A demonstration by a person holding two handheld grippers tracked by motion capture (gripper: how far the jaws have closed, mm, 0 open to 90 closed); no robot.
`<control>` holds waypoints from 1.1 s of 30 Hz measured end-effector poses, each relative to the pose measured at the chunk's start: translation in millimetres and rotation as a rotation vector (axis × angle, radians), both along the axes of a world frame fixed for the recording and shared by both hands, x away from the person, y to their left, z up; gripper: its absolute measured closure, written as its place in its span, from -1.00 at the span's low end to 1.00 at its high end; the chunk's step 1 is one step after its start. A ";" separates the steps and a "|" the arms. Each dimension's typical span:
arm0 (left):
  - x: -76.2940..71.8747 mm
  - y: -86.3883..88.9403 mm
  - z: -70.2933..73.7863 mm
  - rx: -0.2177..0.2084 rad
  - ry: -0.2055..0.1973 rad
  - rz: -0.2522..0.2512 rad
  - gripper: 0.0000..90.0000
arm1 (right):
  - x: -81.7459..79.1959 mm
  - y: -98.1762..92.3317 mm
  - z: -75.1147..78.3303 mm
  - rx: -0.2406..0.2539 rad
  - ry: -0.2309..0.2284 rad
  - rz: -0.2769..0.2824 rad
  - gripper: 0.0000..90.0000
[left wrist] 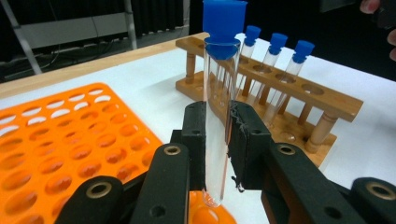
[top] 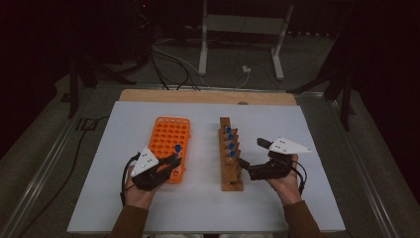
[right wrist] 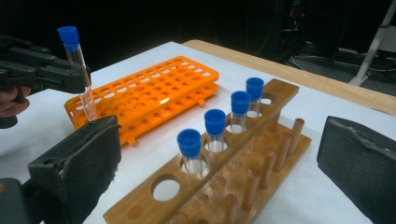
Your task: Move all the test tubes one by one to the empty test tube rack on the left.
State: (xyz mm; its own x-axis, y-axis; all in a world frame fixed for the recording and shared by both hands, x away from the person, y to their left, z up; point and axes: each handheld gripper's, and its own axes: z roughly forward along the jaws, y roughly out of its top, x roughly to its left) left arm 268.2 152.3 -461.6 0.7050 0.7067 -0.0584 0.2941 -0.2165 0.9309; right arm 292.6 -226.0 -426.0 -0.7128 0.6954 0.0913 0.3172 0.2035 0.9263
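The left hand-held gripper (left wrist: 217, 135) clamps a blue-capped test tube (left wrist: 219, 112) upright over the orange rack's (top: 168, 139) corner at five o'clock. At three o'clock, beside the wooden rack (top: 231, 153) holding four capped tubes, the right hand-held gripper (right wrist: 224, 177) gapes wide, empty.

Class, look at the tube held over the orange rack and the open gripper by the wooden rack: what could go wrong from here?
1. The left gripper clamps the glass tube mid-length; lowered off-centre, its tip might miss the orange rack hole.
2. The open right gripper flanks the wooden rack; closing in, it might knock neighbouring capped tubes.
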 end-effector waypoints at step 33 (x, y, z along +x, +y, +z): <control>-3.5 7.8 -31.1 0.092 0.114 -0.009 0.74 | -4.9 -5.9 -7.5 0.004 0.016 0.011 -1.00</control>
State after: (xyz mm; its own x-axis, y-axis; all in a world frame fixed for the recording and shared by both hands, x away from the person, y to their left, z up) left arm 264.7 160.1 -492.8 0.7036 0.7068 -0.0733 0.3942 -0.3025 0.8678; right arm 287.7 -231.9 -433.4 -0.7190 0.6870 0.1053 0.3294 0.2034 0.9220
